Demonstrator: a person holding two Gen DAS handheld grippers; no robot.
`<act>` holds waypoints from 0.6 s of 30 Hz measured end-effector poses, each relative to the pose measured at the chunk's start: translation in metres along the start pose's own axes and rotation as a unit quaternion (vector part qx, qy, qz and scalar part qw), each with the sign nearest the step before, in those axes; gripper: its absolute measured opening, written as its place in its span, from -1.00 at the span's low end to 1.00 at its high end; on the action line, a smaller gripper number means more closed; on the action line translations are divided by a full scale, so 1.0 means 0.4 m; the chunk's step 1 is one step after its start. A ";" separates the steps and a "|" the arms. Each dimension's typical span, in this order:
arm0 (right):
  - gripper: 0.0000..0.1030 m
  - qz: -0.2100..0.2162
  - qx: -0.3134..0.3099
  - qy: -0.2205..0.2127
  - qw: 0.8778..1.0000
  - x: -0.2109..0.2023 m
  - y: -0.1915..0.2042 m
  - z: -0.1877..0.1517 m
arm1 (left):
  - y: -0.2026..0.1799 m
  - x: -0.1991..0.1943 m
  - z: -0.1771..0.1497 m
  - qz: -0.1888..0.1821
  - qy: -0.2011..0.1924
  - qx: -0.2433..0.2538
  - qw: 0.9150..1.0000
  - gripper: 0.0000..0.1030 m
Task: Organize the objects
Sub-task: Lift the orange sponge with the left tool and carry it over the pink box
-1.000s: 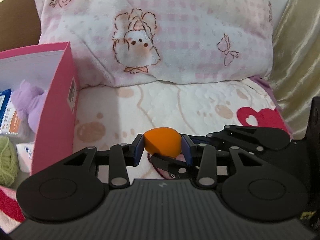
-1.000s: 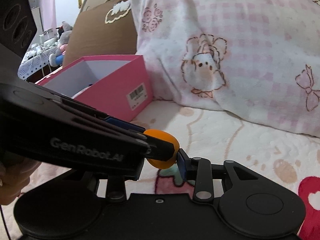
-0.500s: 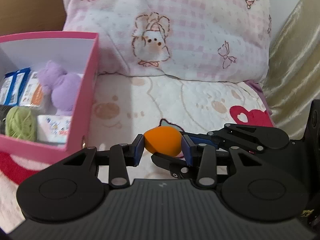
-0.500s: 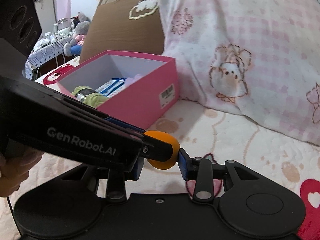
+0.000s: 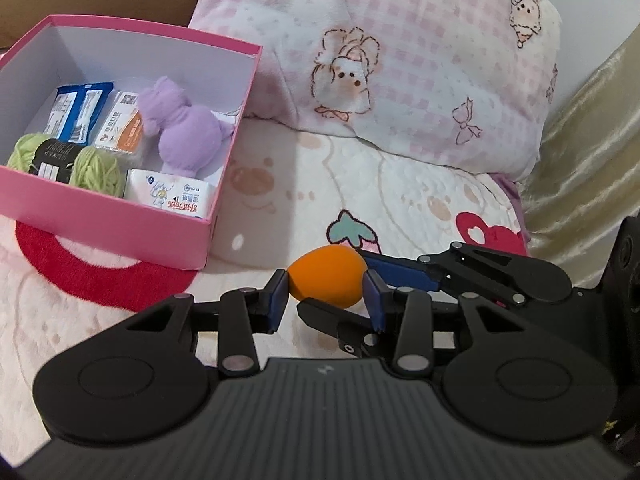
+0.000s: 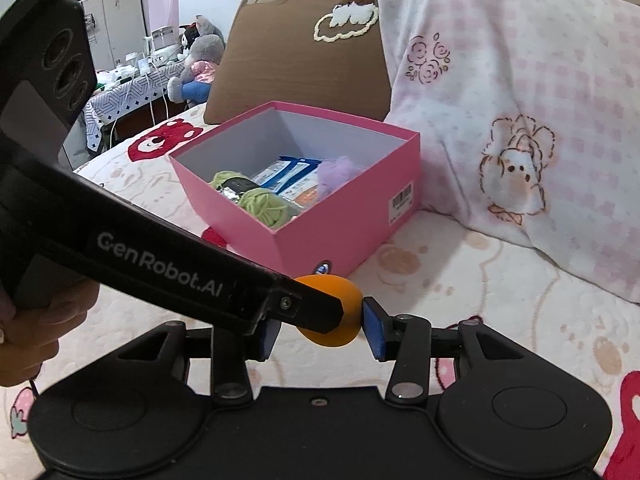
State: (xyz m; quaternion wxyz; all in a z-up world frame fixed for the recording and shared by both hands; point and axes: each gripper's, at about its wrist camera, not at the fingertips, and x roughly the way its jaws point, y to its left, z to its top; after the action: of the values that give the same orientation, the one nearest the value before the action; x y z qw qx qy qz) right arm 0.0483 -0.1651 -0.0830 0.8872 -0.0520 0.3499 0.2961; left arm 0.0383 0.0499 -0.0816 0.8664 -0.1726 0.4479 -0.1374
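Observation:
An orange egg-shaped sponge (image 5: 326,280) hangs above the bedspread, and my left gripper (image 5: 326,292) is shut on it, a blue pad against each side. My right gripper (image 6: 320,334) reaches in from the right with its jaws opening. The sponge (image 6: 348,312) sits between them, with a gap at the left pad. In the left wrist view the right gripper's fingers (image 5: 400,276) lie above and below the sponge. An open pink box (image 5: 120,216) stands to the left and holds a purple plush (image 5: 188,136), green yarn (image 5: 96,168), blue packets (image 5: 80,108) and a tissue pack (image 5: 172,196).
A pink checked pillow (image 5: 400,60) leans behind the bedspread (image 5: 360,200), with a brown pillow (image 6: 296,52) behind the box. A golden curtain (image 5: 592,140) hangs at the right. A person's hand (image 6: 36,332) holds the left gripper. A cluttered side table (image 6: 132,80) stands far back.
Both grippers have risen with the sponge and swung toward the pink box, so its inside now shows. The right gripper's jaws have widened around the sponge.

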 end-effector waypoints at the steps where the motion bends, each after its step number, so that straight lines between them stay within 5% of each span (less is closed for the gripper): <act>1: -0.02 0.001 0.000 0.000 1.000 -0.002 0.002 0.002 | 0.001 -0.004 0.001 -0.001 0.000 -0.002 1.000 -0.24; 18: 0.05 0.030 0.019 0.001 0.999 -0.025 0.044 0.036 | 0.040 -0.078 0.034 -0.013 0.029 -0.045 0.998 -0.24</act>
State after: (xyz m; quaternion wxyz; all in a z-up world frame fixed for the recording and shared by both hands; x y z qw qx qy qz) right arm 0.0412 -0.1512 -0.0637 0.8785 -0.0247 0.3573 0.3162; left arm 0.0334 0.0789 -0.0583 0.8425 -0.2131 0.4765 -0.1336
